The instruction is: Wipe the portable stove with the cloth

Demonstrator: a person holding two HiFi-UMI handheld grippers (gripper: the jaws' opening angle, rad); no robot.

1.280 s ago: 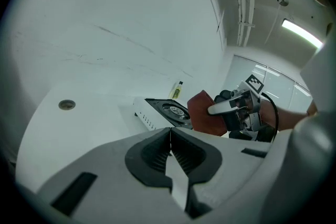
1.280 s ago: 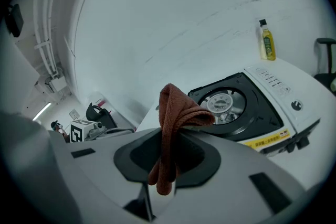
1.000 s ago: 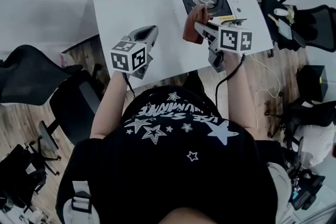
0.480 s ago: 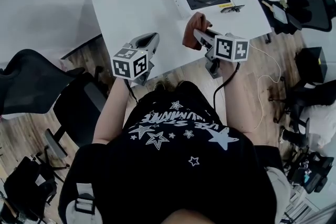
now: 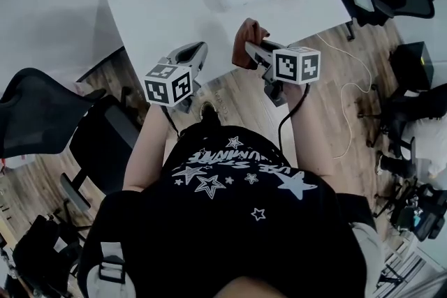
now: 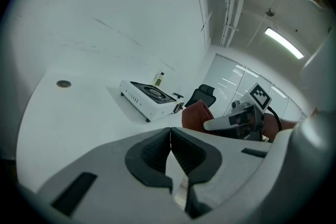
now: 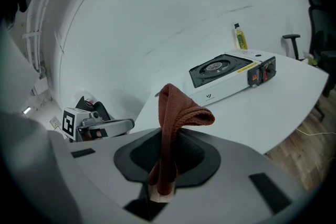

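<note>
Right claw (image 7: 161, 182) clamps the cloth (image 7: 174, 113) — stove (image 7: 223, 76) well ahead of it, no contact. Left claw (image 6: 169, 159) closed, empty; wiping apparently still to do.

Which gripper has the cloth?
The right hand-held gripper: a brown cloth sticks up from its jaws. The left hand-held gripper is shut on nothing.

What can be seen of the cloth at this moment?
The cloth is reddish brown with a ribbed knit look, folded into a narrow strip. The right hand-held gripper is shut on its lower end. The strip stands up from the jaws and its top flops over to one side. It is held by the near edge of the white table, well short of the portable stove, and appears to touch only the gripper.
</note>
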